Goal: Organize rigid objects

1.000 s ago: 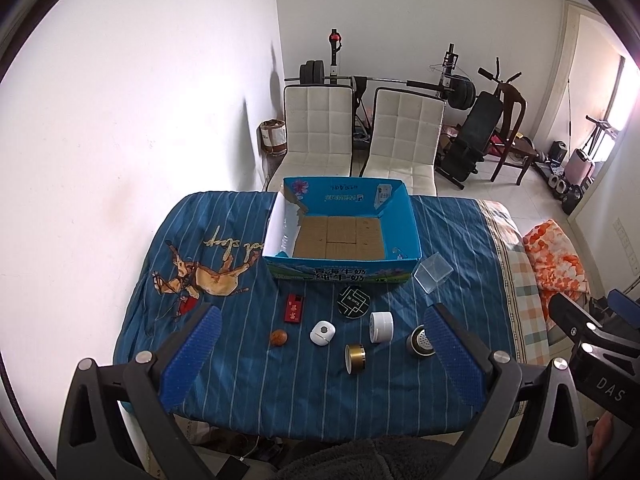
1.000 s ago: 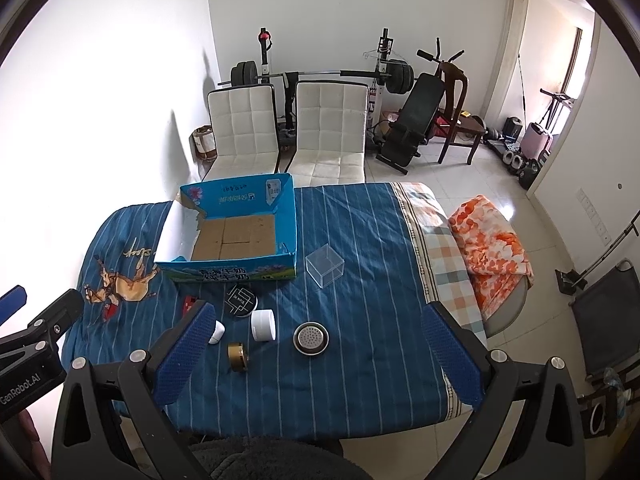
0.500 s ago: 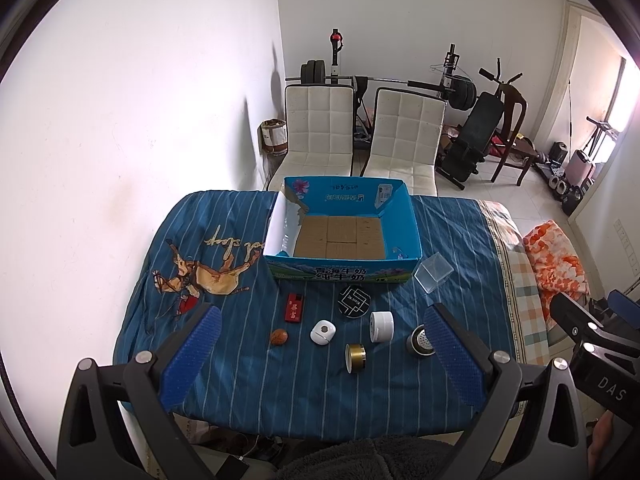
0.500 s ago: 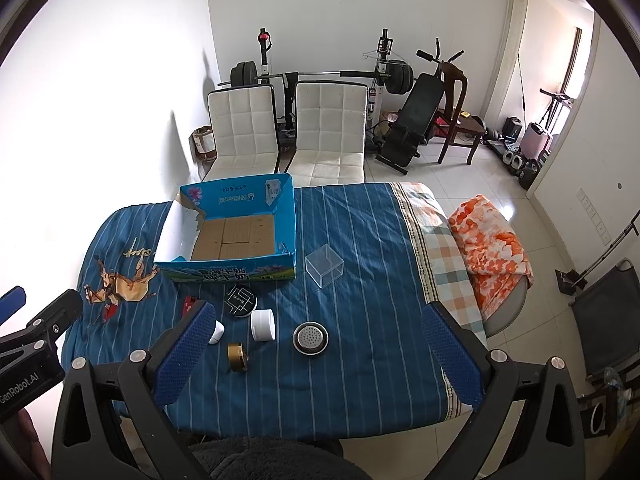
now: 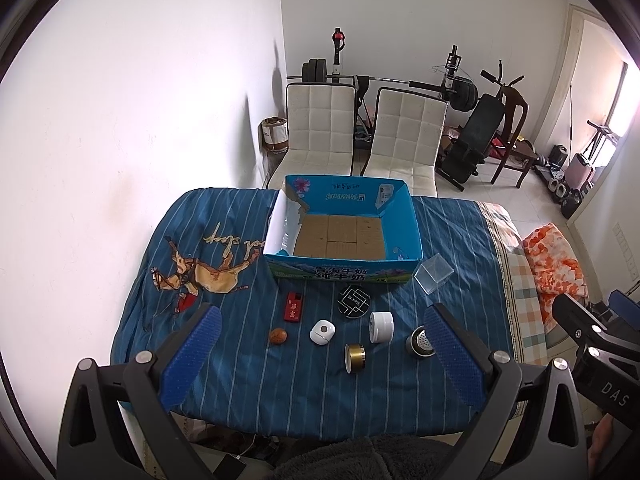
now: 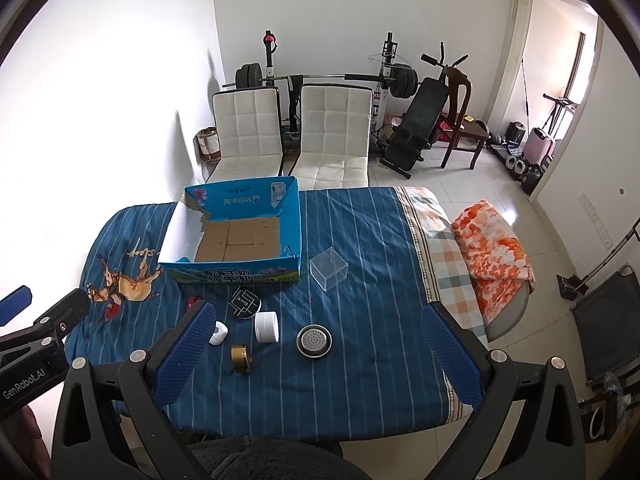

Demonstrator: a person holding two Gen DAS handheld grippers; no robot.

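I have not picked anything yet: my left gripper [image 5: 320,354] and right gripper [image 6: 316,354] both hang wide open and empty above the bed's near edge. The blue box [image 5: 414,236] stands empty behind the small objects. Next I must lower onto one, perhaps the white jar [image 5: 381,327]; its material is unclear.

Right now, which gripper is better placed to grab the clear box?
Right, probably. The clear box sits on the right side of the bed, past the carton, nearer the open right gripper. The left gripper, also open, faces the small items.
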